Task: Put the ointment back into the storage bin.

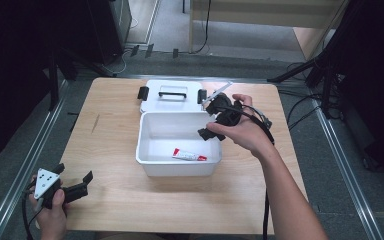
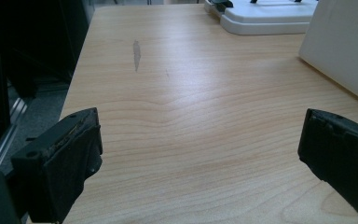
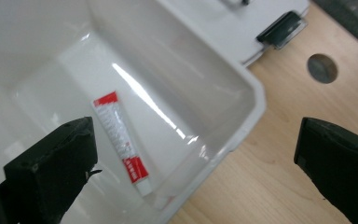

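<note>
High view: a white plastic storage box [image 1: 150, 150] stands open near the middle of a wooden table [image 1: 115, 195], with its white lid [image 1: 155, 100] lying flat just behind it, handle up and black latches at both ends. A small red-and-white tube [image 1: 190, 155] lies flat on the box floor, near the front wall and toward the right side.

The right gripper [image 1: 211, 131] hangs above the box's right rim, held in the person's right hand [image 1: 247, 132]; its jaws stand wide apart with nothing between them. The right gripper view looks down into the box, where the tube [image 3: 121, 140] lies below and between the parted jaws, untouched.

The left gripper [image 1: 82, 181] rests at the table's front left corner, jaws apart and empty. The left gripper view shows bare tabletop [image 2: 191, 130] between them.
</note>
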The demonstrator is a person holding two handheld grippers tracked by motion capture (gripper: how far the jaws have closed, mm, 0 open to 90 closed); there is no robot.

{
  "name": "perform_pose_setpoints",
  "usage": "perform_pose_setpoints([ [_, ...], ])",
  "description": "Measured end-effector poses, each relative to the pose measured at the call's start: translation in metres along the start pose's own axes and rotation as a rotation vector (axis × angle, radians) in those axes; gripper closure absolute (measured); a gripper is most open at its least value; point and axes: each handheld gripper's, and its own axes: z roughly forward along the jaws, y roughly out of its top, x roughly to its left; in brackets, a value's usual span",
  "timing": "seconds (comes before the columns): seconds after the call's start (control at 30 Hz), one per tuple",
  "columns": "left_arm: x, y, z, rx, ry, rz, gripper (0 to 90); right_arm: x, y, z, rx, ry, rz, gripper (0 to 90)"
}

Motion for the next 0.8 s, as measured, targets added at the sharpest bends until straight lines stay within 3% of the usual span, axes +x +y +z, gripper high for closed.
perform_pose_setpoints([
  [0.1, 0.000, 0.000, 0.000, 0.000, 0.000, 0.000, 0.3, -0.010, -0.012, -0.009, -0.105, -0.026, 0.036, 0.0],
  [0.3, 0.000, 0.000, 0.000, 0.000, 0.001, 0.000, 0.3, -0.028, -0.039, -0.024, -0.256, -0.100, 0.129, 0.0],
  [0.33, 0.000, 0.000, 0.000, 0.000, 0.001, 0.000, 0.3, -0.028, -0.039, -0.024, -0.256, -0.100, 0.129, 0.0],
  [0.37, 0.000, 0.000, 0.000, 0.000, 0.002, 0.000, 0.3, -0.033, -0.049, -0.028, -0.290, -0.126, 0.152, 0.0],
  [0.6, 0.000, 0.000, 0.000, -0.001, 0.002, 0.001, 0.3, -0.045, -0.081, -0.031, -0.347, -0.177, 0.205, 0.0],
  [0.63, 0.000, 0.000, 0.000, -0.001, 0.003, 0.001, 0.3, -0.049, -0.091, -0.032, -0.363, -0.189, 0.236, 0.0],
  [0.8, 0.000, 0.000, 0.000, -0.001, 0.003, 0.002, 0.3, -0.059, -0.119, -0.029, -0.399, -0.209, 0.288, 0.0],
])
